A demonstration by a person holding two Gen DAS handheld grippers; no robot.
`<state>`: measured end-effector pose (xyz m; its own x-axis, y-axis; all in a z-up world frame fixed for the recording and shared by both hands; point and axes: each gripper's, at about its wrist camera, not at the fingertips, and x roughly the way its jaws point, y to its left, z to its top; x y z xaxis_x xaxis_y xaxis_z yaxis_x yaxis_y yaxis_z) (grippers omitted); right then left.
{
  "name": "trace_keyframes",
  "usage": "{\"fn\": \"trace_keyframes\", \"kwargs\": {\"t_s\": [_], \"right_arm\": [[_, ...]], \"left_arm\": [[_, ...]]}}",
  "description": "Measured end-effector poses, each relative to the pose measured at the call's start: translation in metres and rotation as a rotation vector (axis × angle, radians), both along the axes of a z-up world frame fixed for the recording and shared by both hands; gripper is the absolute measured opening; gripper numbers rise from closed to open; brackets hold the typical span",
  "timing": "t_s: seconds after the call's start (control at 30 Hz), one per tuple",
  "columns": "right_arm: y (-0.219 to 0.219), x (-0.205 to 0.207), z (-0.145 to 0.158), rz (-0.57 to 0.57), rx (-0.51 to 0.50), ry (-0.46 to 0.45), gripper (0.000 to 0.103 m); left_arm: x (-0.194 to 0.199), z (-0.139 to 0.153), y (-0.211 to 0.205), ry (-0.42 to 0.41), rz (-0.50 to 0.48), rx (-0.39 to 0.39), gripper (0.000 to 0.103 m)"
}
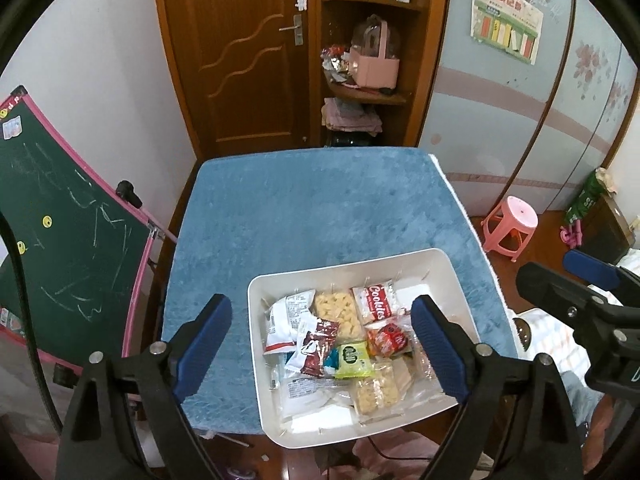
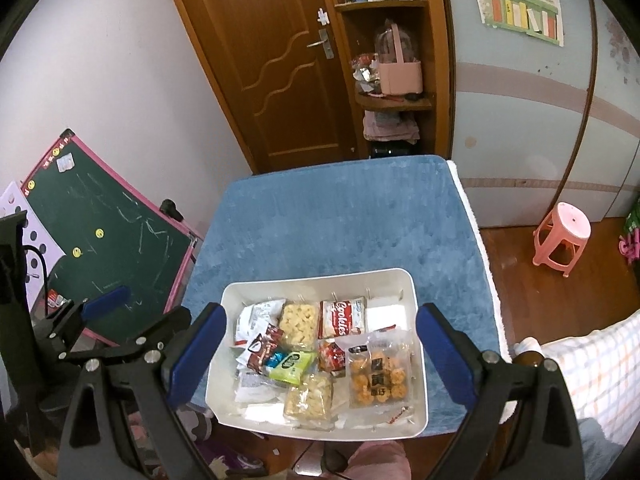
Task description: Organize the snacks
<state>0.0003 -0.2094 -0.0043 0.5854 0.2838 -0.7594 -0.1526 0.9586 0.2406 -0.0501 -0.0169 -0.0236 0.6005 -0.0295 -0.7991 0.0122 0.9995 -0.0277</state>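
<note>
A white bin point(image 1: 256, 320) point(image 2: 414, 296) sits at the near edge of a blue plush table top point(image 1: 312, 208) point(image 2: 340, 216). It holds several snack packs: a red and white Cookies pack point(image 1: 376, 306) point(image 2: 342, 318), clear packs of pale puffs point(image 1: 335, 314) point(image 2: 298, 322), a green pack point(image 1: 352, 359) point(image 2: 291, 366), a dark red pack point(image 1: 318, 346) point(image 2: 262, 348) and a clear pack of orange balls point(image 2: 378, 372). My left gripper point(image 1: 320, 344) is open and empty above the bin. My right gripper point(image 2: 320, 354) is open and empty above it too.
A green chalkboard with a pink frame point(image 1: 68, 248) point(image 2: 116, 236) leans left of the table. A pink stool point(image 1: 510, 226) point(image 2: 562, 236) stands on the wood floor to the right. A wooden door and corner shelves point(image 1: 372, 40) point(image 2: 392, 48) are behind.
</note>
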Motion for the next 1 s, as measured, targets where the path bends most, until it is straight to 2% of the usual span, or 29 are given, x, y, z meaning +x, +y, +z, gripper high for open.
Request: {"fn": "trace_keyframes", "kwargs": {"t_s": [0.33, 1.0], "right_arm": [[0.005, -0.008, 0.003, -0.024, -0.051, -0.057, 0.097], [0.005, -0.002, 0.0, -0.019, -0.049, -0.058, 0.097]], "left_arm": [[-0.002, 0.003, -0.008, 0.009, -0.011, -0.011, 0.092], [0.003, -0.002, -0.013, 0.026, -0.006, -0.006, 0.092]]}}
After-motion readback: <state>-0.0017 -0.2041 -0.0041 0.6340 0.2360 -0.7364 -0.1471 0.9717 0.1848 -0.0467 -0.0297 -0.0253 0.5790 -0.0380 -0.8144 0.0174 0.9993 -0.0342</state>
